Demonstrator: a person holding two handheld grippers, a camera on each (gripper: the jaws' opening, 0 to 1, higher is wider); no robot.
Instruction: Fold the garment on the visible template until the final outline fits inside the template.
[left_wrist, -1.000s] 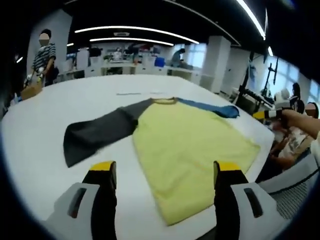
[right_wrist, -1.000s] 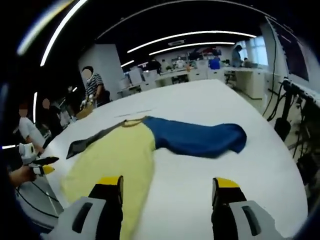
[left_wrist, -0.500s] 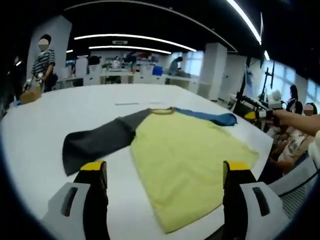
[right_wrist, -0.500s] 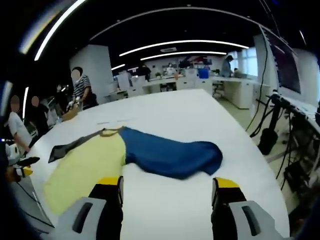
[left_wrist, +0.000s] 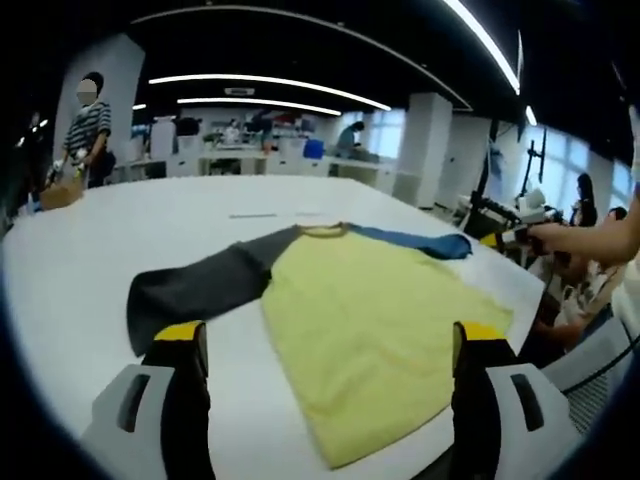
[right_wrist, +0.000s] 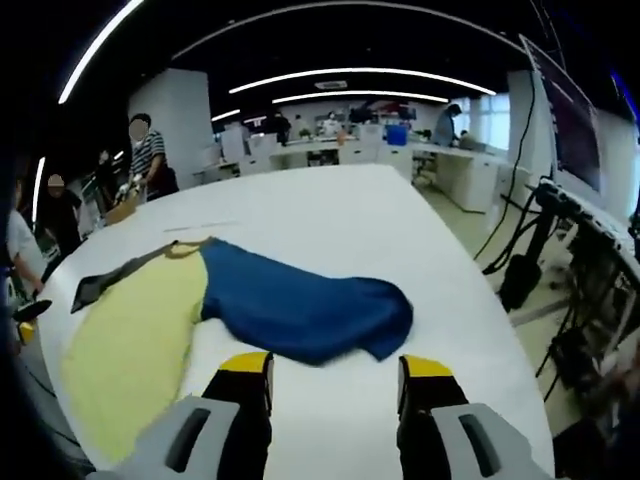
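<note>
A long-sleeved shirt lies flat on the white table (left_wrist: 90, 240). It has a yellow body (left_wrist: 370, 320), a dark grey sleeve (left_wrist: 200, 285) and a blue sleeve (left_wrist: 415, 240). My left gripper (left_wrist: 330, 340) hovers open above the near table edge, with the grey sleeve's cuff by its left jaw and the yellow hem between the jaws. In the right gripper view the blue sleeve (right_wrist: 300, 310) spreads just beyond my right gripper (right_wrist: 335, 367), which is open and holds nothing. The yellow body (right_wrist: 140, 335) lies to its left. A hand carries the right gripper (left_wrist: 505, 237) near the blue cuff.
Faint thin marks (left_wrist: 252, 215) cross the table beyond the collar. A person in a striped top (left_wrist: 88, 125) stands at the far left edge. Seated people (left_wrist: 600, 270) are close on the right. Desks and equipment fill the background, and cables and stands (right_wrist: 540, 260) rise beside the table.
The right gripper view has closed in on the blue sleeve, and its jaws stand a little nearer each other. The left gripper view has hardly shifted; the shirt lies as before.
</note>
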